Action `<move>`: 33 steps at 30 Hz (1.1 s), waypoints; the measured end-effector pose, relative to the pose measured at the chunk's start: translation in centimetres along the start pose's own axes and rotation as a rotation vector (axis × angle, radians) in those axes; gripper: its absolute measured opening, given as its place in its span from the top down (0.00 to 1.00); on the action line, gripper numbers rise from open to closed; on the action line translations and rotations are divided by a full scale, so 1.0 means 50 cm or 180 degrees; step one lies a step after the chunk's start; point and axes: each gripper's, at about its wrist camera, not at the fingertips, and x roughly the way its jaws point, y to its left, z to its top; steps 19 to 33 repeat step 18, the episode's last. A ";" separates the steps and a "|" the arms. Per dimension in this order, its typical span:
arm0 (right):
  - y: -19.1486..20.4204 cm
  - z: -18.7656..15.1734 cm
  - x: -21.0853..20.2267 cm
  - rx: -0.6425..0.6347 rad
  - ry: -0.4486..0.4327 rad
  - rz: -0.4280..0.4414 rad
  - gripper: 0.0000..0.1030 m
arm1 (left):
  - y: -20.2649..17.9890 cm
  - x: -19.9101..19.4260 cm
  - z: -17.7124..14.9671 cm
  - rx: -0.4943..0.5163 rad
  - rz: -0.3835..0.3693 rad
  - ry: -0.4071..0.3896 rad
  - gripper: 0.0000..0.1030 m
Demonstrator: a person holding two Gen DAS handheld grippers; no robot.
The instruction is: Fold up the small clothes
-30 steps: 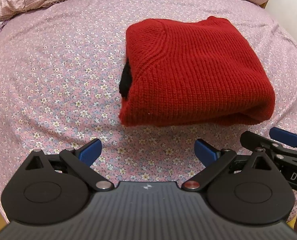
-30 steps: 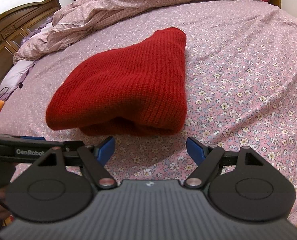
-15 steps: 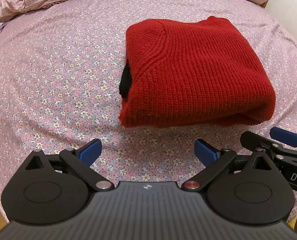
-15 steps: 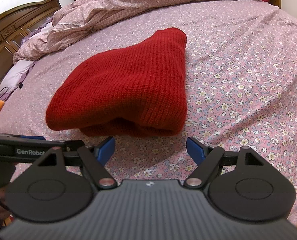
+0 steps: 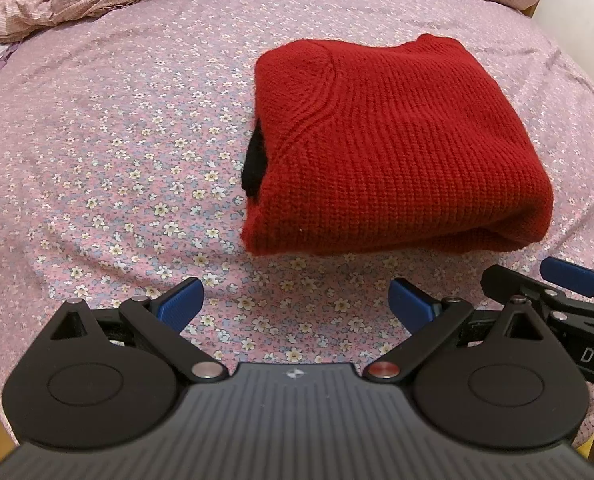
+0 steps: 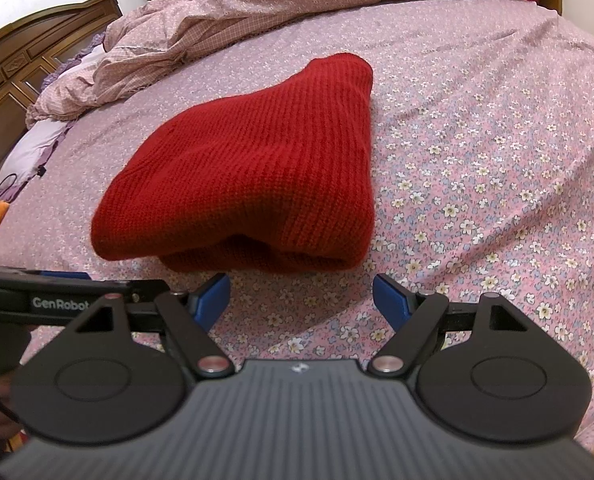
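**Folded red sweater rests on bed as both grippers hold off**

Sweater (image 5: pixel 397 140) of red ribbed knit lies folded into a thick rectangular bundle on a floral bedsheet (image 5: pixel 117 168), toward the right of the left wrist view and just beyond both tools. The left gripper (image 5: pixel 295 304) hangs near the bed's near edge with its blue-tipped fingers spread wide and nothing between them; the right gripper (image 6: pixel 301 298) sits alongside it, likewise wide and empty. Neither touches the garment.

In the left wrist view the bundle's long axis runs roughly left to right, with a rounded fold facing the near right corner and the open layered edges on the left, where a black strip (image 5: pixel 255 164) peeks from between the layers. From the right wrist view the bundle tapers away toward the far side of the bed.

Judging by its compact shape, the fold looks essentially finished. Any tidying would best be done by pinching the loose left edge low and squarely, tucking the black strip inside without dragging the stack across the sheet. A rumpled quilt (image 6: pixel 257 12) is heaped along the far side.
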 end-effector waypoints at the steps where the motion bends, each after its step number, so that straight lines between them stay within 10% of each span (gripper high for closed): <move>1: 0.000 0.000 0.000 0.0000 -0.0001 0.0000 0.22 | 0.001 -0.001 0.000 -0.0006 0.0002 -0.0007 0.02; 33: 0.001 0.000 0.000 0.0000 0.0004 0.0001 0.22 | -0.014 -0.001 -0.002 0.0054 -0.0013 -0.0013 0.02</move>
